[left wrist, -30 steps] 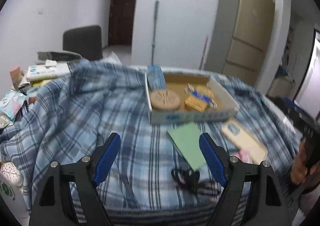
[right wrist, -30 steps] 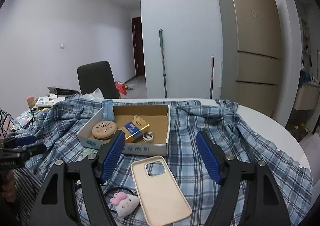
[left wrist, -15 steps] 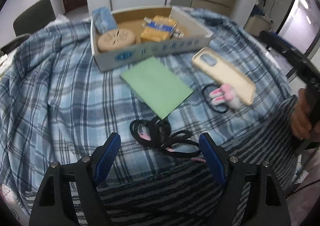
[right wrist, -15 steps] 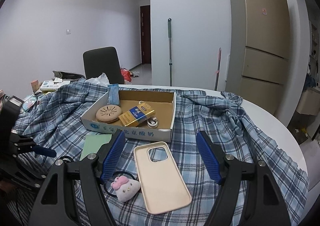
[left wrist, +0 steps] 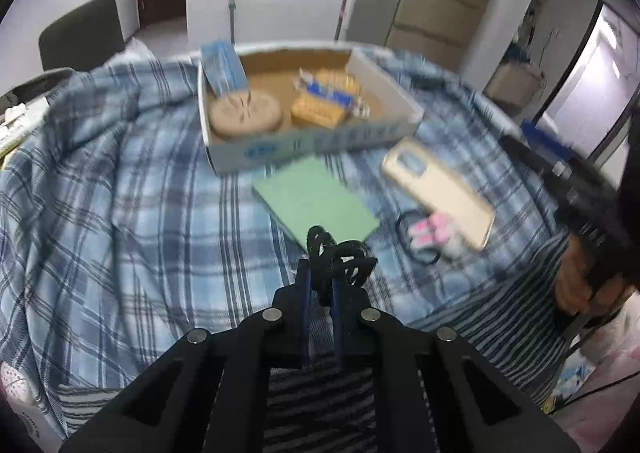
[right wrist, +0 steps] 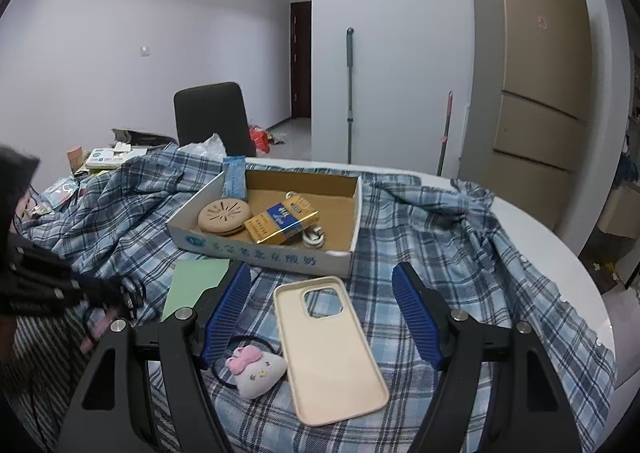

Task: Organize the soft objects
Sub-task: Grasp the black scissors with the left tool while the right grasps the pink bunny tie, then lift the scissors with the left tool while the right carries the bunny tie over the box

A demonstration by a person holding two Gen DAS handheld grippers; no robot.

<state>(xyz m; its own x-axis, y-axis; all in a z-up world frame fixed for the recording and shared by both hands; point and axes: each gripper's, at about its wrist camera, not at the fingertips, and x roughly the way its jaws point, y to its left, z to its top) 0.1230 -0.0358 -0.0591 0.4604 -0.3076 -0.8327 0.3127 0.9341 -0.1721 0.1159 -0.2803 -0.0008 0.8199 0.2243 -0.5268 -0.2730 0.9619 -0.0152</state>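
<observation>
My left gripper (left wrist: 320,279) is shut on a bundle of black hair ties (left wrist: 340,257) and holds it just above the plaid cloth, in front of a green card (left wrist: 316,199). My right gripper (right wrist: 322,311) is open and empty, its jaws either side of a cream phone case (right wrist: 328,345). A pink and white plush hair tie (right wrist: 256,369) lies left of the case; it also shows in the left wrist view (left wrist: 430,231). A cardboard box (right wrist: 264,253) behind holds a round tan disc (right wrist: 224,217), a gold packet (right wrist: 282,223) and a blue pack (right wrist: 234,175).
A blue plaid shirt (right wrist: 440,253) covers the round white table (right wrist: 560,253). Striped cloth (left wrist: 320,385) lies at the near edge. A dark chair (right wrist: 212,117), papers and packets at far left, a fridge (right wrist: 532,73) behind.
My left gripper went from open above the black hair ties to shut on them and has lifted them. My right gripper stayed open and shifted slightly closer to the phone case.
</observation>
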